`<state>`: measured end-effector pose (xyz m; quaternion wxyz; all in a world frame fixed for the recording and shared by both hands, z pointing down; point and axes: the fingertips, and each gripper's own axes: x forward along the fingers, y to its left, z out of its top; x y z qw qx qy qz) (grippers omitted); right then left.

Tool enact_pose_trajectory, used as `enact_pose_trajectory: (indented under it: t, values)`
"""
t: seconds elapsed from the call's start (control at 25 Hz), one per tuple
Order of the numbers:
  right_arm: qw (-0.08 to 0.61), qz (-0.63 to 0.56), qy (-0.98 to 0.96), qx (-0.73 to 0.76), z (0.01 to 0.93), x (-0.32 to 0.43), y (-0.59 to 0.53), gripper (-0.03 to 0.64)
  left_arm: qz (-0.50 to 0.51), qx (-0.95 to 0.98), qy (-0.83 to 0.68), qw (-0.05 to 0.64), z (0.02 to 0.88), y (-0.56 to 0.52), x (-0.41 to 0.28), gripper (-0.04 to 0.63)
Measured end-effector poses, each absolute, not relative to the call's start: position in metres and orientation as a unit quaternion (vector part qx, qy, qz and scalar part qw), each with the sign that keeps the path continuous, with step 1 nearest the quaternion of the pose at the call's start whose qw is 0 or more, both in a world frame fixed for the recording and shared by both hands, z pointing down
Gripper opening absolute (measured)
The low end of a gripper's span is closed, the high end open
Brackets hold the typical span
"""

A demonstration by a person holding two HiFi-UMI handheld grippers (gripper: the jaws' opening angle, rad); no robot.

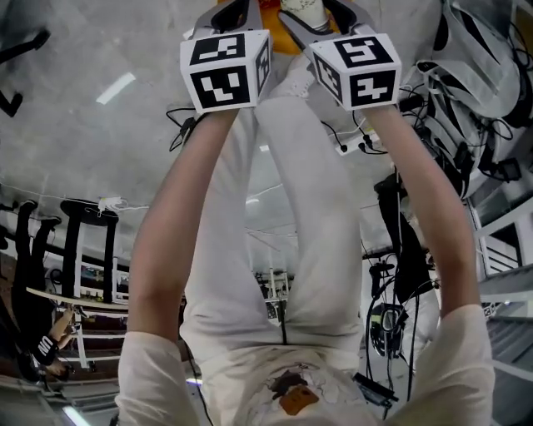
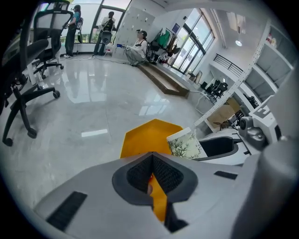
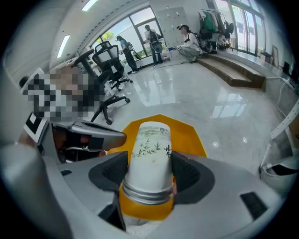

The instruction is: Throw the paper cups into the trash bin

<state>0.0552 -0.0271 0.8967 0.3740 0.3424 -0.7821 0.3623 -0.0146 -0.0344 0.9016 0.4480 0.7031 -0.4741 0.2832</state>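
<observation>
My right gripper (image 3: 149,170) is shut on a white paper cup (image 3: 150,156) printed with bamboo leaves, holding it by its sides with the bottom end pointing away. The cup hangs over an orange hexagonal trash bin (image 3: 191,133) on the floor. My left gripper (image 2: 152,161) is shut with nothing in it, and the orange bin (image 2: 149,135) shows beyond its jaws. The same cup (image 2: 184,144) appears to its right. In the head view both grippers sit side by side at the top, with the cup (image 1: 304,10) and the bin (image 1: 281,37) just past them.
Black office chairs (image 2: 32,51) stand on the glossy grey floor to the left. A low wooden platform (image 3: 238,70) and several people (image 3: 187,42) are far off. White shelving (image 2: 243,88) is at the right, and cables (image 1: 358,137) trail on the floor.
</observation>
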Motion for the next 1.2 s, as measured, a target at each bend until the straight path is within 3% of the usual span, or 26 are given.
enact_pose_trajectory:
  t: [0.48,0.88,1.08,1.2]
  values:
    - [0.418,0.401,-0.734,0.355,0.944,0.060,-0.022,0.305,0.299,0.678,-0.481,0.468,0.928,-0.032,-0.018,0.003]
    - [0.403,0.403,-0.735,0.368,0.899,0.068,-0.022,0.320,0.284,0.687,-0.454,0.491,0.895,-0.030,-0.024,0.003]
    - [0.393,0.377,-0.750,0.376,0.827,0.084,-0.024,0.231,0.274,0.696,-0.458,0.480,0.829,-0.024,-0.018,0.003]
    - [0.377,0.371,-0.754,0.390,0.772,0.090,-0.030,0.123,0.266,0.704,-0.455,0.476,0.776,-0.024,-0.012,0.003]
